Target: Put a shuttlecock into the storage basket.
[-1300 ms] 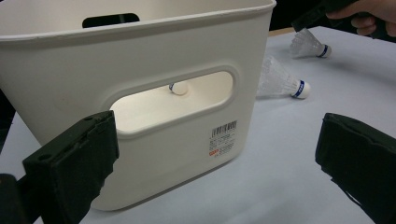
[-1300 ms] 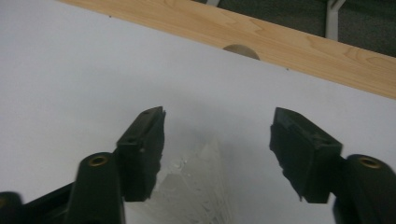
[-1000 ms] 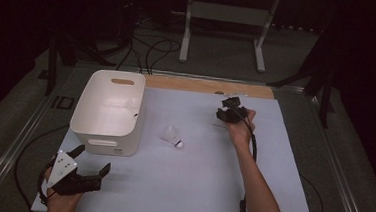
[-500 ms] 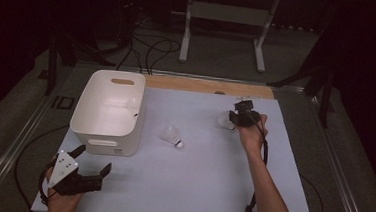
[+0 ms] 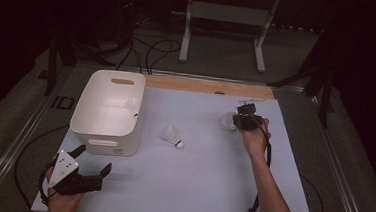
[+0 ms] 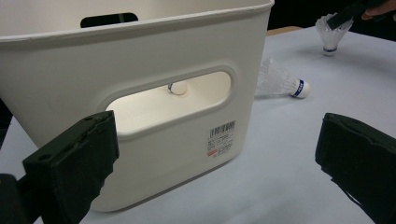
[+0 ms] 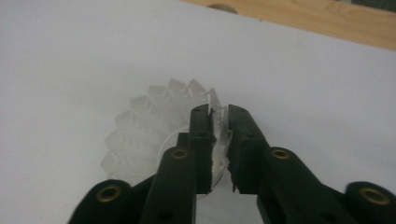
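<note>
A white shuttlecock stands on the white table, and my right gripper is shut on the rim of its feather skirt. From above, this shuttlecock sits at the table's right, just left of the right gripper. A second shuttlecock lies on its side mid-table, with its cork toward the person. My left gripper rests at the front left corner, open and holding nothing, its jaws facing the white bin. Through the bin's handle slot I see a shuttlecock cork inside.
The white bin stands at the table's left. A wooden strip runs along the far edge. Cables and a white stand are on the floor beyond the table.
The right hand moved a little right and toward the person, and its gripper now holds the right shuttlecock's skirt. The left gripper has stayed put.
</note>
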`<state>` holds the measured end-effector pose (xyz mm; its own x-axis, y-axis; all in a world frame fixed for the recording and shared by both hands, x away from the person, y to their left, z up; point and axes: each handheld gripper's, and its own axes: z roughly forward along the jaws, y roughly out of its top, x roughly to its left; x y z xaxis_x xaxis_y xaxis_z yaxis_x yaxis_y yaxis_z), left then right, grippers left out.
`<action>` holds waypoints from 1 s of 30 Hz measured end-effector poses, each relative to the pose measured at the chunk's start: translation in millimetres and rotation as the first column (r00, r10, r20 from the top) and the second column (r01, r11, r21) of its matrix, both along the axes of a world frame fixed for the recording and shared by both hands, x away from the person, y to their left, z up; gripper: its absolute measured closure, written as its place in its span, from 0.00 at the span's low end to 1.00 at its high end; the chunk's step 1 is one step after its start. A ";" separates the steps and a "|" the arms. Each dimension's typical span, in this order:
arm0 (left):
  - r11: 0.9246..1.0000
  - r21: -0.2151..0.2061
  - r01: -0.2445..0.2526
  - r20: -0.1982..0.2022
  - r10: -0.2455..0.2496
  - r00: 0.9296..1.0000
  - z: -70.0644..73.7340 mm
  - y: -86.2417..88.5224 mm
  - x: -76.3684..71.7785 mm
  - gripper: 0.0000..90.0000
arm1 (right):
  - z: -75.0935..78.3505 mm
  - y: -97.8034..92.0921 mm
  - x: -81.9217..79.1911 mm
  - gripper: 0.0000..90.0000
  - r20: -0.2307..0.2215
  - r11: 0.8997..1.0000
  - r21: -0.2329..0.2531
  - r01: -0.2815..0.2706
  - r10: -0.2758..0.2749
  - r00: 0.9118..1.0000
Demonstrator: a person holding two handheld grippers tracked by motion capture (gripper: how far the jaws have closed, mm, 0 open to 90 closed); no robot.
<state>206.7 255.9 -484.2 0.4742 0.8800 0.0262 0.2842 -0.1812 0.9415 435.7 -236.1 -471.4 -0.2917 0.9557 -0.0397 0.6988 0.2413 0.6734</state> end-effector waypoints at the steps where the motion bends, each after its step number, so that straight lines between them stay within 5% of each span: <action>1: 1.000 0.000 0.000 0.000 0.000 1.000 0.0 0.0 0.0 0.00 | -0.3 0.1 -0.1 0.92 -0.003 1.000 0.001 -0.004 0.004 1.000; 5: 1.000 0.000 -0.001 0.001 0.001 1.000 0.0 0.1 0.1 0.00 | 1.3 0.5 -1.3 0.99 0.000 1.000 0.004 -0.006 0.006 1.000; 30: 1.000 -0.005 -0.002 0.005 0.002 1.000 0.3 0.0 -0.2 0.00 | 16.1 2.3 -7.9 0.99 0.051 1.000 0.028 -0.012 0.010 0.999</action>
<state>206.5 255.9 -484.0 0.4720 0.8813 0.0242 0.2798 -0.1757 0.9438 427.9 -233.8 -455.2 -0.3005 0.9534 -0.0275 0.6612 0.2290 0.7144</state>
